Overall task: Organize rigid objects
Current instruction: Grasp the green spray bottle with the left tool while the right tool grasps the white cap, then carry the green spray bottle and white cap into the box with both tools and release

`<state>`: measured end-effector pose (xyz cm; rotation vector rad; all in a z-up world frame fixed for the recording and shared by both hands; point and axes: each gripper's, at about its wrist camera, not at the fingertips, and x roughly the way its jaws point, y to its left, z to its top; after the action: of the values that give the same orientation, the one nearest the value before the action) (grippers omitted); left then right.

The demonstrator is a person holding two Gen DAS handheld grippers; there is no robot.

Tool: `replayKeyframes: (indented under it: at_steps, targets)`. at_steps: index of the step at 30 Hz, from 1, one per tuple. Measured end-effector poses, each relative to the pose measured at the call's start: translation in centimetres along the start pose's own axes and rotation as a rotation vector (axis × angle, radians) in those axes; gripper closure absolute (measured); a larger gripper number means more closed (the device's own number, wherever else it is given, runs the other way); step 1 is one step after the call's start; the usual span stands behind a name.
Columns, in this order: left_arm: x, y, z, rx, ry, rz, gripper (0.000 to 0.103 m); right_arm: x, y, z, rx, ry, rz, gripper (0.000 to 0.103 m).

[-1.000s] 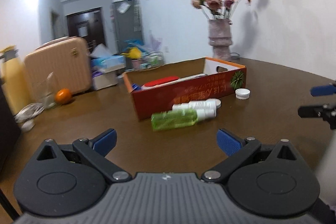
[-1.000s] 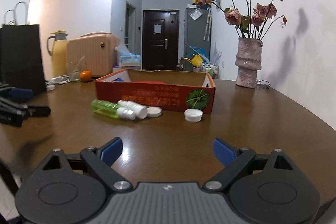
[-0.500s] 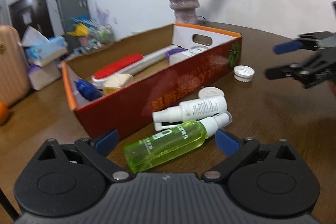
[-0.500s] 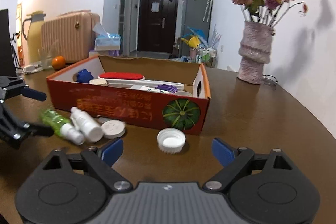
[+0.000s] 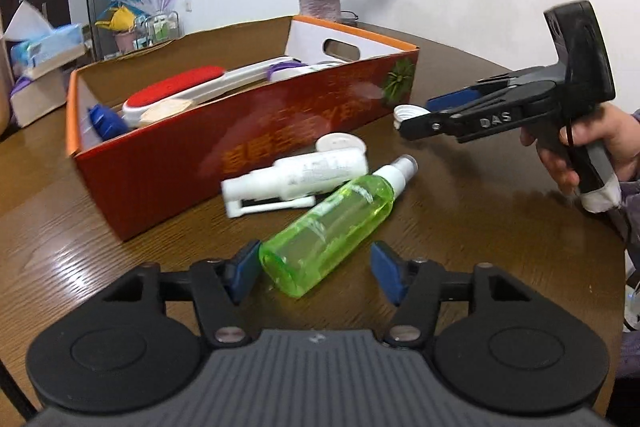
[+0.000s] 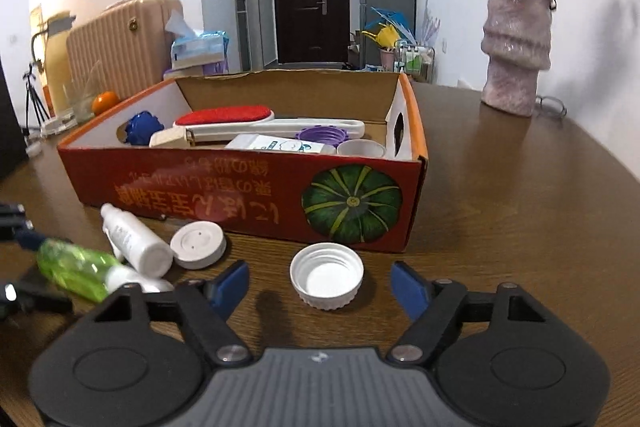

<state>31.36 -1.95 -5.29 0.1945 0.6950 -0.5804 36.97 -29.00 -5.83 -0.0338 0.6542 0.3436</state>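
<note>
Lying on its side on the brown wooden table [image 5: 460, 211]: a green spray bottle [image 5: 332, 223], base end between the blue pads of the left gripper [image 5: 316, 273]. Jaws closing around it, left pad right at the bottle's base, right pad apart from it, no grip visible.

Touching the green bottle on its far side: a white spray bottle [image 5: 298, 175], also on its side, with a flat white round lid [image 5: 340, 143] just behind, against the box front.

Nearer the right side: an upturned white screw cap [image 6: 327, 275] on the table, between the blue pads of the right gripper [image 6: 326, 285]. Jaws closing, gaps on both sides of the cap, neither pad touching. Seen from the left wrist view, gripped by a hand [image 5: 580, 147] at its handle.

Just behind all four loose items: an open red-orange cardboard box [image 6: 248, 199] with a green pumpkin printed on its front. Inside: a red-faced lint brush with white handle [image 6: 240, 119], a blue spiky ball [image 6: 142, 127], a purple ring cap [image 6: 322, 136], a white carton [image 6: 280, 145].

Farther back on the table: a pinkish vase [image 6: 516, 51] of dried roses.
</note>
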Motion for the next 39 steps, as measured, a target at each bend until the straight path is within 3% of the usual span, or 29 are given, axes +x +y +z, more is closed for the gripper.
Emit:
replayKeyframes:
  at_steps: [3, 4, 7, 12, 14, 16, 20, 23, 27, 32, 39]
  targets:
    - [0.3, -1.2, 0.2, -0.014, -0.006, -0.004, 0.053, 0.1, 0.0, -0.1, 0.025, 0.015, 0.013, 0.064]
    - [0.2, -1.6, 0.1, -0.024, -0.01, -0.006, 0.06, 0.0, 0.0, -0.2, 0.029, 0.018, 0.017, 0.065]
    - [-0.6, -2.9, -0.6, -0.078, -0.02, -0.008, 0.069, -0.9, 0.4, -1.0, 0.032, 0.015, 0.01, 0.065]
    - [-2.9, -5.6, -2.8, -0.161, -0.041, 0.017, 0.071, -3.8, 1.1, -3.3, 0.042, 0.001, 0.014, 0.065]
    - [-3.0, -6.1, -2.7, -0.195, -0.047, 0.026, 0.065, -5.1, 1.4, -4.4, 0.047, -0.007, 0.017, 0.065]
    - [-2.7, -6.5, -2.2, -0.203, -0.042, 0.016, 0.043, -6.3, 1.7, -5.3, 0.065, -0.016, 0.021, 0.065]
    - [-0.6, -7.4, -0.5, -0.194, -0.053, 0.04, 0.041, -7.7, 2.7, -6.6, 0.066, -0.028, 0.023, 0.065]
    - [0.7, -8.2, 0.1, -0.178, -0.049, 0.099, 0.071, -8.6, 3.6, -7.3, 0.047, -0.029, 0.006, 0.065]
    - [-0.2, -9.2, -0.3, -0.162, -0.037, 0.099, 0.072, -9.7, 3.7, -8.0, 0.045, -0.039, 0.01, 0.065]
    - [-3.5, -10.1, -1.1, -0.186, -0.114, 0.122, 0.072, -10.3, 3.4, -8.5, 0.069, -0.055, -0.003, 0.065]
    - [-7.2, -6.9, 3.2, -0.154, -0.27, 0.169, 0.072, -11.3, 3.2, -5.6, 0.059, -0.15, 0.049, 0.065]
